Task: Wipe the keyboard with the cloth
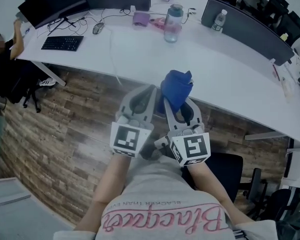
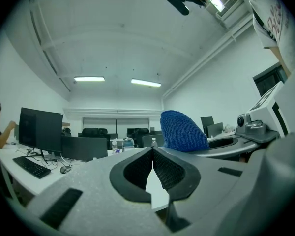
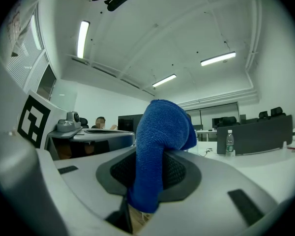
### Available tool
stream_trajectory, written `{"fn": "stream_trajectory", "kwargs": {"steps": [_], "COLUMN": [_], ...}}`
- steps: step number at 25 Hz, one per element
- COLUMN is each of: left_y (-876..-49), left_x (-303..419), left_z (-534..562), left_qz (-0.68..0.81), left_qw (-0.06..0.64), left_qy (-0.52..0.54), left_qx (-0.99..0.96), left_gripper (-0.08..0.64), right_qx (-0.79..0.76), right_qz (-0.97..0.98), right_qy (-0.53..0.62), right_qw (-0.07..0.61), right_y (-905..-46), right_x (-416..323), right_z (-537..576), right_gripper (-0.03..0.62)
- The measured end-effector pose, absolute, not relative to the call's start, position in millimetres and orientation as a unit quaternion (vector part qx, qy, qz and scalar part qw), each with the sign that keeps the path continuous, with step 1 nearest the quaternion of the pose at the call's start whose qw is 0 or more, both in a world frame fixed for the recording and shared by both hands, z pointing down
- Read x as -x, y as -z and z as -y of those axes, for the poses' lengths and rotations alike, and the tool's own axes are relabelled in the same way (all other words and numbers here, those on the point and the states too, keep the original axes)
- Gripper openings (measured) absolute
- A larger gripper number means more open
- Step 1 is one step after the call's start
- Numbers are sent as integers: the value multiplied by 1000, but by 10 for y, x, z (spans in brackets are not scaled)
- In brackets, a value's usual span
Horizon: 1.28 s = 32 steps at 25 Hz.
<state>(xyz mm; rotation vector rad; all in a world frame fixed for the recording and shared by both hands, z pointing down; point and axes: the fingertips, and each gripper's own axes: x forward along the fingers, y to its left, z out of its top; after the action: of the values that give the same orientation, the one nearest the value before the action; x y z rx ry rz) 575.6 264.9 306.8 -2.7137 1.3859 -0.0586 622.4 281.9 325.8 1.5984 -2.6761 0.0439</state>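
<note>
- While the person's forearms reach forward from six o'clock in the head view, the left tongs (image 1: pixel 151 90) and right tongs (image 1: pixel 179 104) are held side by side over the wood-plank floor (image 1: pixel 60 134), just short of the counter's near edge.
- Seen in its own view, the left tongs (image 2: pixel 152 150) are pressed together at the tips with nothing between them. Only a thin sliver of gap shows lower down.
- The right tongs (image 3: pixel 148 167) are pinching the blue cloth (image 3: pixel 160 132), which bulges up over the jaws and hangs a short tail beneath them.
- In the head view the blue cloth (image 1: pixel 176 88) sits bunched at the tip of the right tongs, at one o'clock from the left tongs' tip. The left gripper view shows it (image 2: pixel 183 131) at two o'clock from the closed tips.
- Beyond the tongs the white counter (image 1: pixel 140 59) curves across the view.
- A translucent water bottle (image 1: pixel 173 23) stands at twelve o'clock from the cloth, on the counter's far side, with a purple object (image 1: pixel 141 18) just beside it at nine o'clock.
- The black keyboard (image 1: pixel 62 43) lies flat on the counter at ten o'clock, well apart from the cloth and both tongs.
- A mouse (image 1: pixel 98 28) lies at two o'clock from the keyboard, and a dark monitor (image 1: pixel 50 3) stands behind it.
- A seated person (image 1: pixel 2 54) is at the counter's end, at nine o'clock from the keyboard.
</note>
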Motion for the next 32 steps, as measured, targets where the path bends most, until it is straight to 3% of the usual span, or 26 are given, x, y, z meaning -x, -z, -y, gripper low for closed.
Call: {"fn": "stream_trajectory", "kwargs": {"steps": [12,32], "left_y": [-3047,-2946], "left_x": [-4767,-2024], "left_z": [-2477,-2006], "left_qz": [-497,-584], "left_qw": [41,33], "left_qy": [11,-5], "left_qx": [867,811], "left_gripper": [6,6], "right_qx": [-479,-387], "right_qz": [878,922], "right_qy": [-13,-1], "right_qw": [19,32], "right_y": [-3251,-3126], "right_x": [-5294,-2582], "right_z": [-2569,-1981], "right_gripper": [97,97]}}
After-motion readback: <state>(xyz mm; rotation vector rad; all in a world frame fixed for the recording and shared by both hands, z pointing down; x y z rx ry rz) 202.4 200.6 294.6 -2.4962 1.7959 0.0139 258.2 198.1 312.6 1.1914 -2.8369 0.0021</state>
